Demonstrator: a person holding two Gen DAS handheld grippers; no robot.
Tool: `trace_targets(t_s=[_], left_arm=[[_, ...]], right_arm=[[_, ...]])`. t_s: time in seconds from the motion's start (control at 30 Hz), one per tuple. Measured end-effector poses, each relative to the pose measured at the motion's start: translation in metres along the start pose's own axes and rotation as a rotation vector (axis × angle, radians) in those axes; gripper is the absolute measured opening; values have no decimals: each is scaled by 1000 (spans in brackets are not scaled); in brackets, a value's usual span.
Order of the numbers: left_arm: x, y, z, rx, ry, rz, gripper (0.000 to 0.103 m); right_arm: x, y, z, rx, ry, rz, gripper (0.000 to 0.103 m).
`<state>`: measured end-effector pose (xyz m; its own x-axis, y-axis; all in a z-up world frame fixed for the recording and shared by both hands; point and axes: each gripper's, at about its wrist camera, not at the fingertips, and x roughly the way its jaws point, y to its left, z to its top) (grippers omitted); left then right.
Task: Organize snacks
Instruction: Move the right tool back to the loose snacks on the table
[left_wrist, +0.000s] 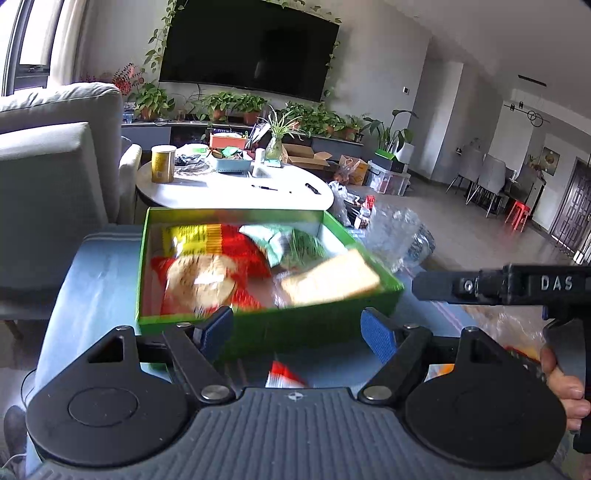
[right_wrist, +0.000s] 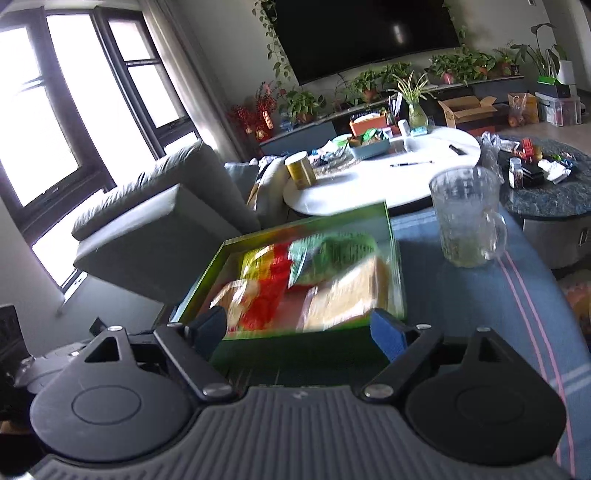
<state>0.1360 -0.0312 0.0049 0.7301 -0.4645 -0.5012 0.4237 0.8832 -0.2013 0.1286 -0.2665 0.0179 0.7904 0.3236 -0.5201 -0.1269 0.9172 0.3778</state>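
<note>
Both tools (left_wrist: 297, 334) (right_wrist: 297, 332) spread; green box's (left_wrist: 258, 325) snack packets (right_wrist: 306, 284) motion-blurred, labels unreadable.

Snack packets (left_wrist: 221, 266) in green box (left_wrist: 266, 325) — motion-blurred, labels unreadable
</note>
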Motion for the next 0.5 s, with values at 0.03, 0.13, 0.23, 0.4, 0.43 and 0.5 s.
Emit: trace_targets(t_s=[0.03, 0.13, 0.23, 0.4, 0.43, 0.5], left_arm=[[-6, 0, -6, 4, 4, 5, 74], [-24, 3, -24, 8, 7, 24, 74], [-43, 7, -39, -11, 14, 40, 74], [-70, 9, -61, -11, 22, 55, 74], [-75, 9, -64, -5, 25, 57, 74], [-84, 7, -72, 6, 36, 62, 74]], right_arm=[[-2, 2, -6, -7, 11, 0, 68], [-9, 5, -25, -19, 38, -2, 67], [-14, 8, -42, -10, 67, 4, 68], [-20, 18, -63, -19, 108, 12, 67], [-21, 21, -66, -27, 114, 17, 67], [-25, 27, -73, -45, 124, 30, 68]])
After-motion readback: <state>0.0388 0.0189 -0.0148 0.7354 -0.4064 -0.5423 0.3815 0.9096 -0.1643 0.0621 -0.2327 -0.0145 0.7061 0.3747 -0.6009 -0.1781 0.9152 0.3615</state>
